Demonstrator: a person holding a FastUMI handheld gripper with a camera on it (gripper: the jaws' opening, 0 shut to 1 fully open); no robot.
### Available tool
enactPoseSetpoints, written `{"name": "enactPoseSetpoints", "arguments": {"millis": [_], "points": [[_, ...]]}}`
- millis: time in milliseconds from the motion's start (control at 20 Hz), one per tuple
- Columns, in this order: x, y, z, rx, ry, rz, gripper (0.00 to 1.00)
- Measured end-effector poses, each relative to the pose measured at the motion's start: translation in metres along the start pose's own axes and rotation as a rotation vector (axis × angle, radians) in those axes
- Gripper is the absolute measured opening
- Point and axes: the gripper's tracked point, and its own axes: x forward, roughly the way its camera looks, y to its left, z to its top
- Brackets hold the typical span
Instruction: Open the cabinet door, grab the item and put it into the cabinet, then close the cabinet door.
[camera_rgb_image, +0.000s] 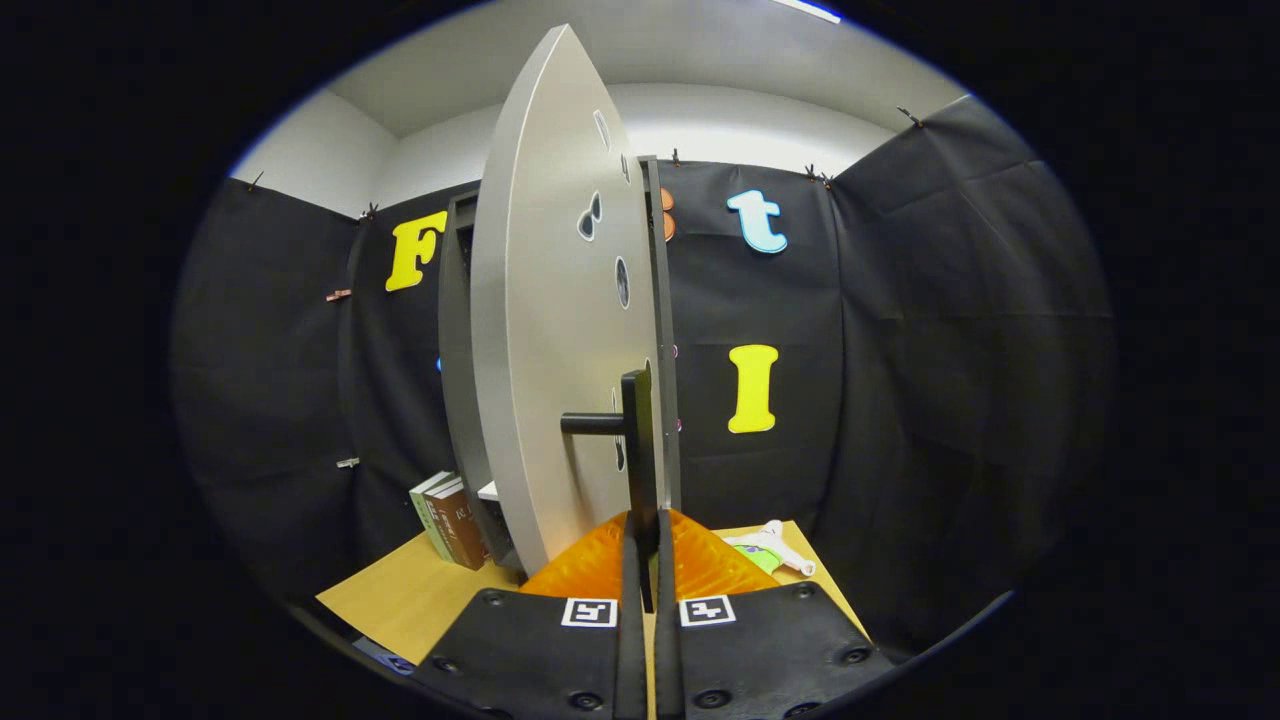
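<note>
The tongs (648, 560) are closed on the dark bar handle (637, 450) of the cabinet door (545, 330), both fingers pressing the upright bar from either side, with the handle's short post running from the bar to the door face. The door stands swung out from the cabinet (455, 330), seen nearly edge-on, so the step in hand looks like the door swing — most likely the opening that starts the task, though from this one angle I cannot tell which way it is travelling.

The item to be stowed is probably the small white and green thing (765, 548) lying on the wooden surface (400, 600) just beyond the fingers and to their right; it seems to sit outside the cabinet, which suggests the placing is not yet done.

If so, the next move calls for carrying the door far enough round to clear the opening, letting go of the handle, then reaching down and right for the item.

Around it: two or three books (447, 520) stand on the surface at the foot of the cabinet, on the far side of the door. The door itself hides the cabinet's inside — and it stands between the tongs and the opening, so the approach must go round its free edge.
</note>
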Motion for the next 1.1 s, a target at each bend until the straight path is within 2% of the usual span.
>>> {"name": "enactPoseSetpoints", "arguments": {"millis": [300,450,800,1100], "points": [[-0.006,-0.017,0.006,-0.003,-0.023,-0.083,0.08],[-0.006,-0.013,0.017,-0.012,-0.076,-0.080,0.07],[-0.004,0.018,0.023,-0.047,-0.110,0.040,0.07],[-0.008,0.053,0.000,-0.040,-0.008,0.151,0.07]]}}
